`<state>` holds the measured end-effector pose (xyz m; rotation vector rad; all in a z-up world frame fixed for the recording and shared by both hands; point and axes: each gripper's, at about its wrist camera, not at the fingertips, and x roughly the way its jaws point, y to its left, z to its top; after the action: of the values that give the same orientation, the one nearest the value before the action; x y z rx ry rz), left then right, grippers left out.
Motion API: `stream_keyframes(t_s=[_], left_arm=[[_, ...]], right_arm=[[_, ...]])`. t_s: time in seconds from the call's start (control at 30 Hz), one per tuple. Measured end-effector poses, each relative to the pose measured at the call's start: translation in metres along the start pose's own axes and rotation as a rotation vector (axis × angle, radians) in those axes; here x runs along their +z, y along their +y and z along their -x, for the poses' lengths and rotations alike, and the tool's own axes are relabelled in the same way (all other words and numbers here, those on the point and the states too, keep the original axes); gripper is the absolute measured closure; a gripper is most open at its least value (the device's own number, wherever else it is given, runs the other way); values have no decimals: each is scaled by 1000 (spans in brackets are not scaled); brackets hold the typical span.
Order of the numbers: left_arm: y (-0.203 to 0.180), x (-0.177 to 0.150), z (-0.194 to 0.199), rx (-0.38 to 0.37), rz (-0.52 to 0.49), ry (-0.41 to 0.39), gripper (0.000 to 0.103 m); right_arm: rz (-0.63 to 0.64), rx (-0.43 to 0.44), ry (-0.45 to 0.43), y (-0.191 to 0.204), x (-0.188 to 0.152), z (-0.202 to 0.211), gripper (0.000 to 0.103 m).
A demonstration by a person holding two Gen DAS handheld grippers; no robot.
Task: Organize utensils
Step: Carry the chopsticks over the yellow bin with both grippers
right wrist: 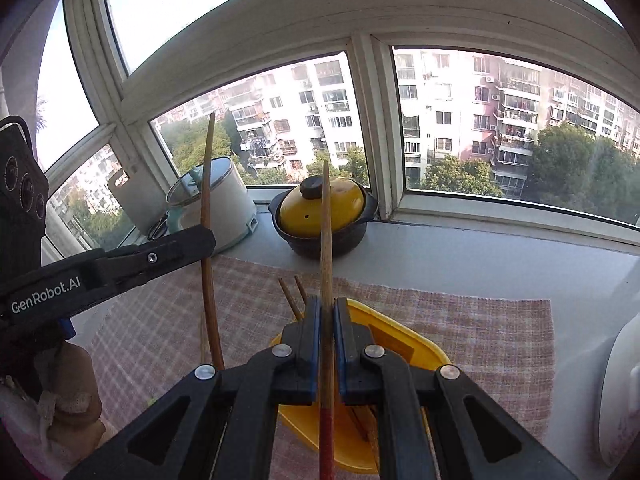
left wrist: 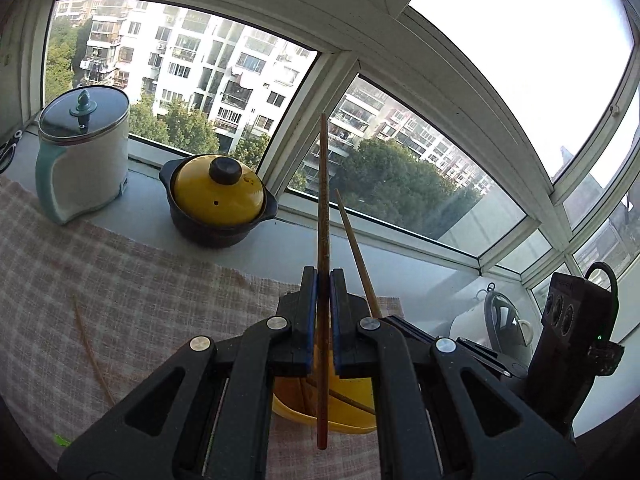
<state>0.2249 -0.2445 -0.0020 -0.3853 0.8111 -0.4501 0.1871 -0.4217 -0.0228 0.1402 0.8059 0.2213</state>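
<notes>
Left gripper clamps one dark chopstick, its long axis running up toward the window. Right gripper pinches a second chopstick, also tip-up. Both hang over the yellow tray on the checked cloth, where two more sticks poke out. One loose stick lies on open cloth at left, well clear of the yellow-lidded pot near the bench's back edge.

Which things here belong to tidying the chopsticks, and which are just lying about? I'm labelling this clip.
Job:
left gripper with its chopstick
right gripper with its chopstick
yellow tray
loose chopstick on the cloth

Lying about:
yellow-lidded pot
white cooker
scissors
</notes>
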Motion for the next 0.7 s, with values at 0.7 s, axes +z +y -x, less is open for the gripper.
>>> stream_keyframes(t_s=[0.7], left_arm=[[-10,-14,-59,48,-51,17,99]], right_arm=[[-8,17,-50,-34,-10,-41,99]])
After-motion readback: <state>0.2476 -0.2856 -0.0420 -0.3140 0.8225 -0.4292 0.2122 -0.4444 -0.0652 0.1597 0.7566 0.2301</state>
